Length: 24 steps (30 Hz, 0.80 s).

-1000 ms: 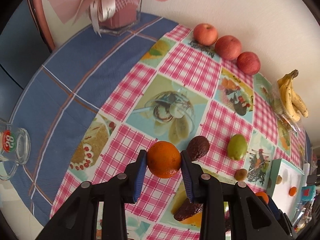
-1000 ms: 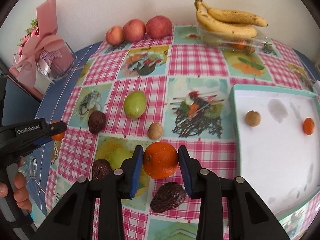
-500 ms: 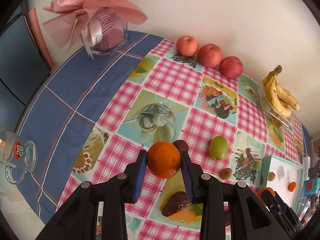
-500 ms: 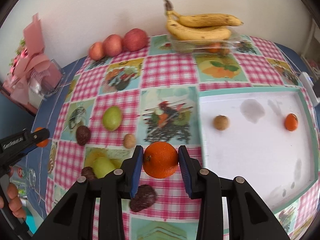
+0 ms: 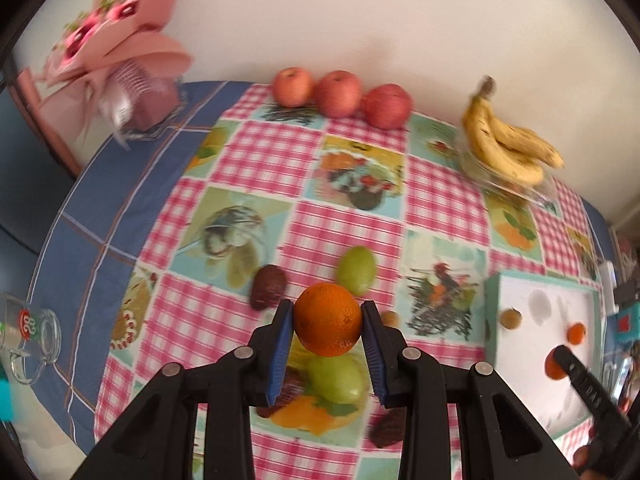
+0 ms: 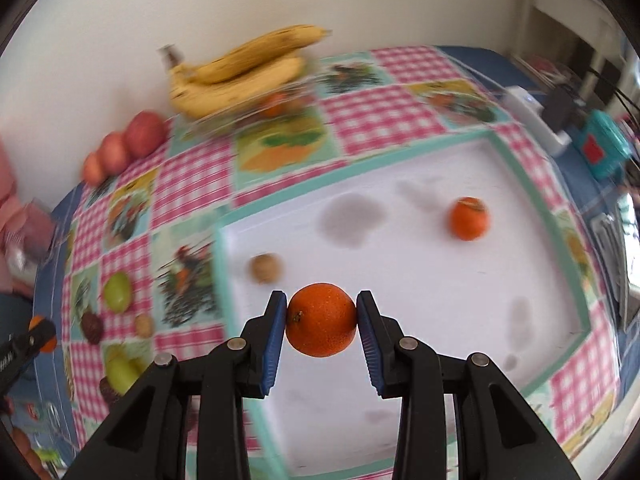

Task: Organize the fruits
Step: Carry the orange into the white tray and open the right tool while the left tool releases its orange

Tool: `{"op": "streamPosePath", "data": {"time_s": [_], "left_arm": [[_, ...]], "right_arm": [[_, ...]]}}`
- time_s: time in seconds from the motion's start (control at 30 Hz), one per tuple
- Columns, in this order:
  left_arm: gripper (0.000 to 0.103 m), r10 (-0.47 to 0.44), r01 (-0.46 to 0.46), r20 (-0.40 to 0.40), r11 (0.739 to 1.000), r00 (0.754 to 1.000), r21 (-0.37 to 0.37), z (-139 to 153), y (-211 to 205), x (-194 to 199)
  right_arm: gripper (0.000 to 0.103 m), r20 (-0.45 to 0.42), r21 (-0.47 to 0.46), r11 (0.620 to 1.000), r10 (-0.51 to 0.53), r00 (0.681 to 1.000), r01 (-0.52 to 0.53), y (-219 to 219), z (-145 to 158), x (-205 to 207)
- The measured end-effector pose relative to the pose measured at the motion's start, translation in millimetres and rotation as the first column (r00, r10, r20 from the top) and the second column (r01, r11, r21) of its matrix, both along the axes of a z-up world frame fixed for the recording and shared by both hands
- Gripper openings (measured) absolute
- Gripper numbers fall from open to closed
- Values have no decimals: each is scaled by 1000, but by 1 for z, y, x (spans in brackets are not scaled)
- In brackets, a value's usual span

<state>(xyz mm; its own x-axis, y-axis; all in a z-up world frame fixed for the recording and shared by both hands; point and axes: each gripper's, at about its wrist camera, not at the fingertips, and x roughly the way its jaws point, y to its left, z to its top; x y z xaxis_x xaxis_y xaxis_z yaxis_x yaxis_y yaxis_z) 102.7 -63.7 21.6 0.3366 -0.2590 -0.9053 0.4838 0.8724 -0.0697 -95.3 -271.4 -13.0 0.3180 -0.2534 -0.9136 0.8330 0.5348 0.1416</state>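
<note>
1. Your right gripper is clamping an orange between its blue pads, and it is holding that fruit in the air over the white tray.
2. Ahead of those fingers and a little to the left, a small brown fruit is lying on the tray; farther ahead to the right, a small tangerine is lying there too.
3. Your left gripper is gripping a second orange in the same way, above the checked tablecloth.
4. Just beyond its tips a green fruit is lying on the cloth, with a dark wrinkled fruit to its left.
5. Below the left gripper's fingers another green fruit is sitting on the cloth.
6. Far ahead, three apples are sitting in a row by the wall, and a bunch of bananas is resting to their right.
7. Motion blur is softening both views.
</note>
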Motion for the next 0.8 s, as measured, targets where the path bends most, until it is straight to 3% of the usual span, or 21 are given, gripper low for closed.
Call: {"op": "streamPosePath", "data": {"time_s": [0.3, 0.8], "left_arm": [[36, -184, 184, -27, 983, 983, 6, -7, -62, -55], [36, -440, 444, -62, 892, 896, 81, -30, -138, -146]], "right_arm": [[37, -29, 7, 985, -175, 984, 175, -51, -6, -62], [37, -13, 20, 947, -320, 947, 321, -86, -4, -125]]}}
